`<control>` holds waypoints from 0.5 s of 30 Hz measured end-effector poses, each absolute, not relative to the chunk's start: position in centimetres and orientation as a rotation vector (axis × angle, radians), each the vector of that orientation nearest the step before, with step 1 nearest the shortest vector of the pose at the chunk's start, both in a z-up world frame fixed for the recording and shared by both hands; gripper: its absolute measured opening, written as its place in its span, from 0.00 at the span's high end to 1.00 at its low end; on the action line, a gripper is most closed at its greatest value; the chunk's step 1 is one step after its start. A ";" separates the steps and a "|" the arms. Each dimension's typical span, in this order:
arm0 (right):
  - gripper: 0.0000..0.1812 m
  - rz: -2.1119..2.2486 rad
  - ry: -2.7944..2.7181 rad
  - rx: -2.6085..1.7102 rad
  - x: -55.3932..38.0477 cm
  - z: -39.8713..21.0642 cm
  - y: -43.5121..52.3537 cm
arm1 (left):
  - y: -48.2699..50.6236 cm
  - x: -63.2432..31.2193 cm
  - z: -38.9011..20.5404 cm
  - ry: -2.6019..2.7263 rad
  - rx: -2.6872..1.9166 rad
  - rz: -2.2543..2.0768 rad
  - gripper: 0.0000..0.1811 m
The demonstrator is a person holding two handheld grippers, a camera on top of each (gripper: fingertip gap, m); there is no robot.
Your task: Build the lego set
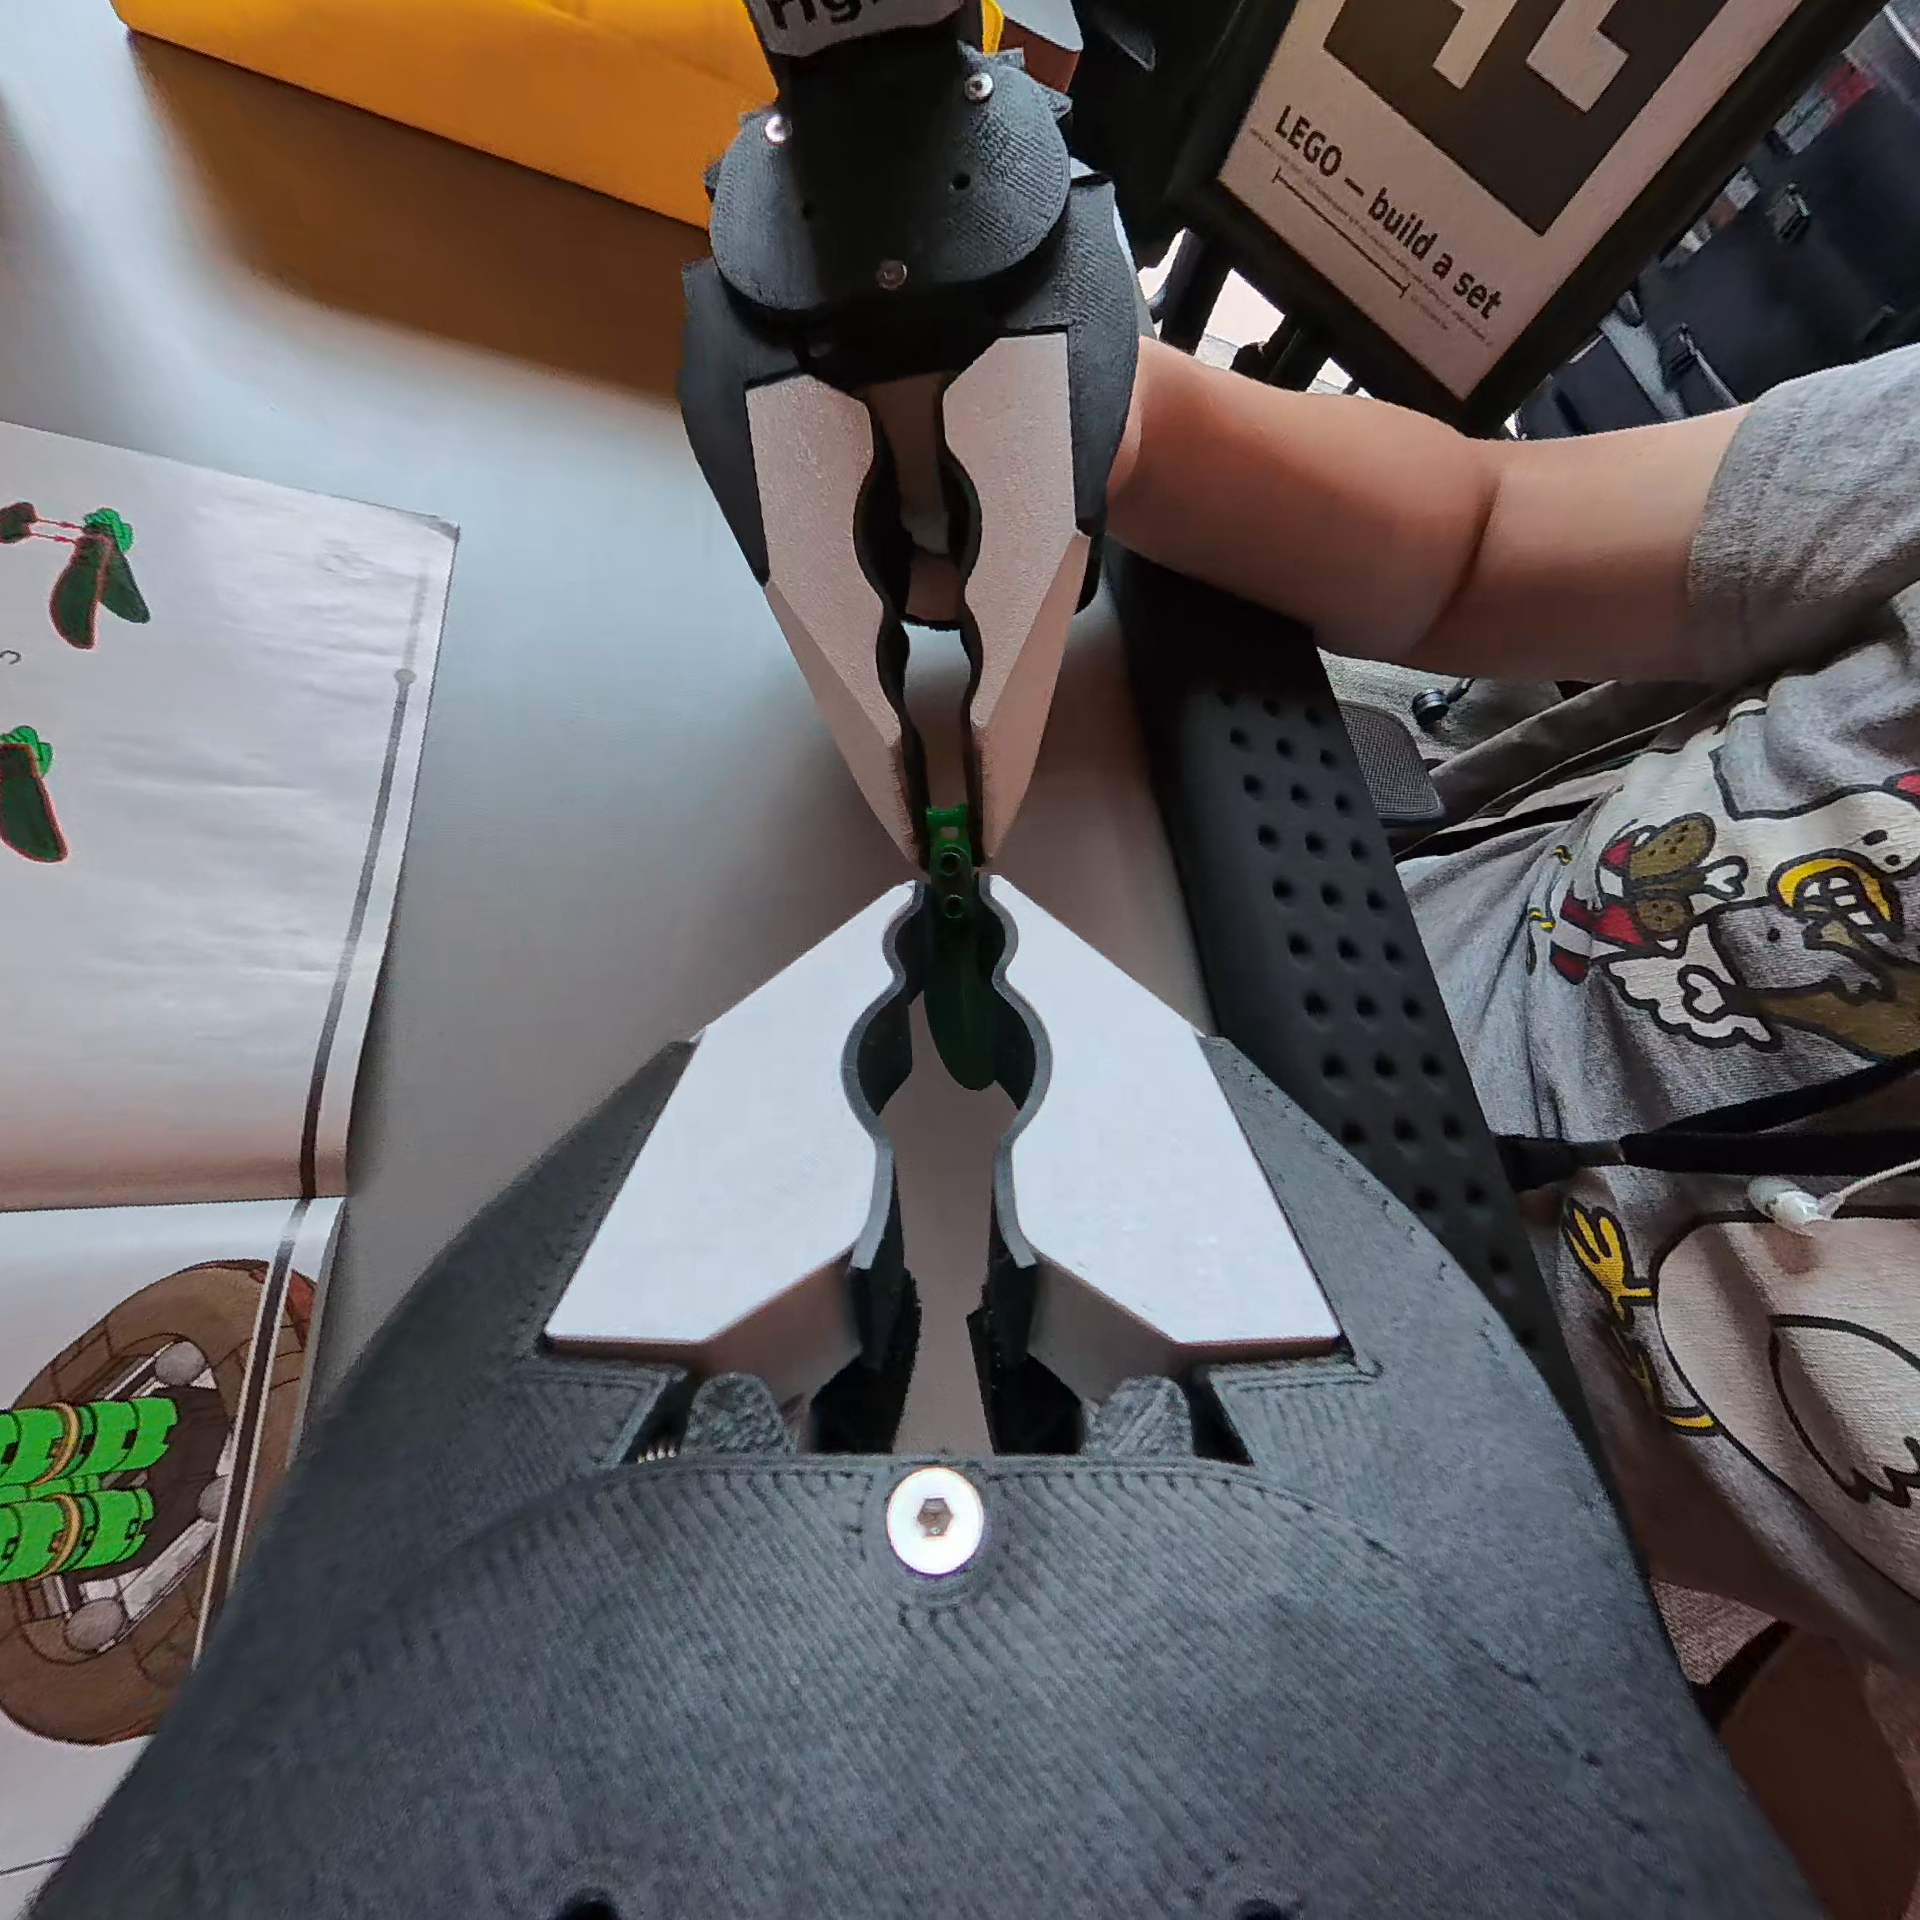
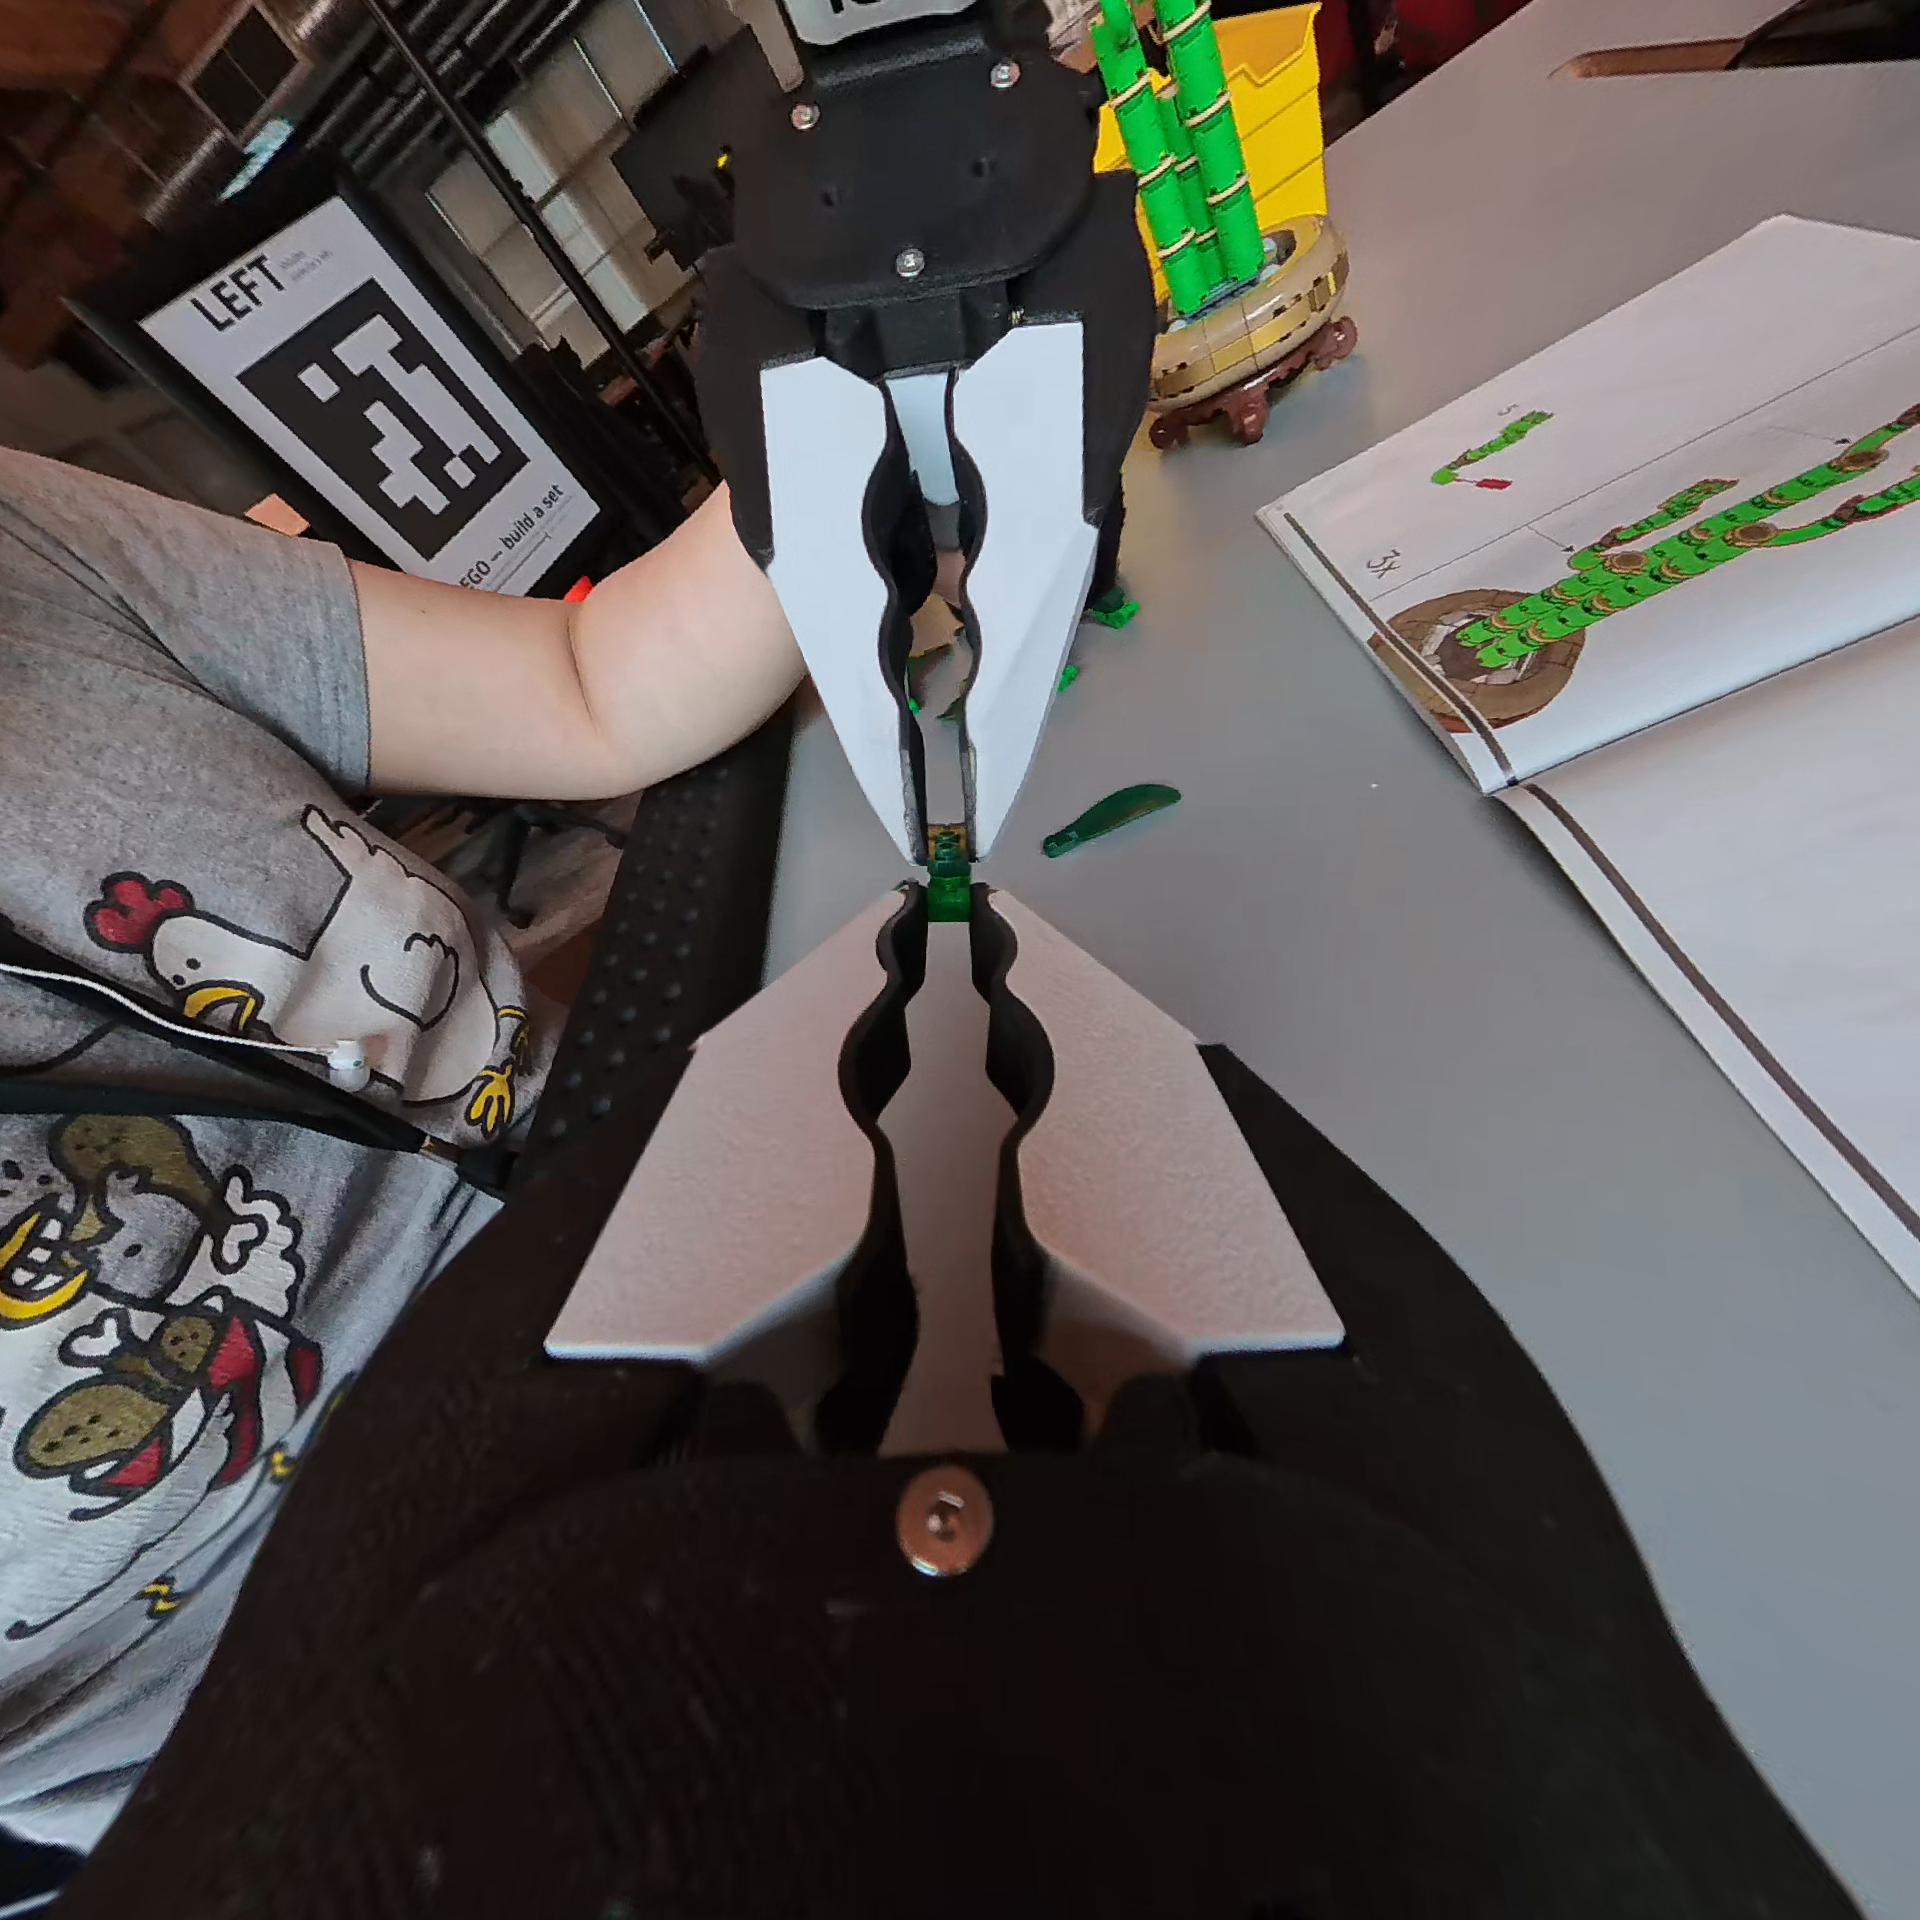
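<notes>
Closest, the left tool (image 1: 948,894) pinches a dark green leaf piece (image 1: 961,997) at its stem; tip to tip, the right tool (image 2: 945,899) clamps a small green connector (image 2: 948,896), apparently mating them above the worktop (image 2: 1351,1039)

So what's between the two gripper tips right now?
Only the small green pieces: the left gripper holds a dark green leaf, the right gripper a green connector, meeting tip to tip in both wrist views.
</notes>
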State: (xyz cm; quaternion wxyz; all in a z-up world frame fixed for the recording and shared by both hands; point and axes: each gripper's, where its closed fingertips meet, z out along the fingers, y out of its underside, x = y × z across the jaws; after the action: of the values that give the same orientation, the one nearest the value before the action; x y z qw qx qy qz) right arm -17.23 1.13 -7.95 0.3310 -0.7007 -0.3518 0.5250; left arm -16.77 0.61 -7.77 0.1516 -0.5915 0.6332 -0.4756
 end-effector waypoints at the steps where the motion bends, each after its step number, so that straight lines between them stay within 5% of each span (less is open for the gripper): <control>1: 0.97 1.380 -0.908 -1.842 -17.3 -8.0 1.2 | 0.6 -16.8 -7.8 1.816 -1.699 -1.366 0.97; 15: 0.97 1.531 -0.803 -1.846 -18.0 -7.4 1.2 | 0.6 -17.3 -7.3 1.809 -1.712 -1.434 0.97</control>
State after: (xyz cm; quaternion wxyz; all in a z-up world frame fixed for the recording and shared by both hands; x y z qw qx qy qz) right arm -18.03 1.19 -7.43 0.3012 -0.6960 -0.3027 0.5773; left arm -17.33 0.61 -7.30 0.1333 -0.5905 0.6237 -0.4946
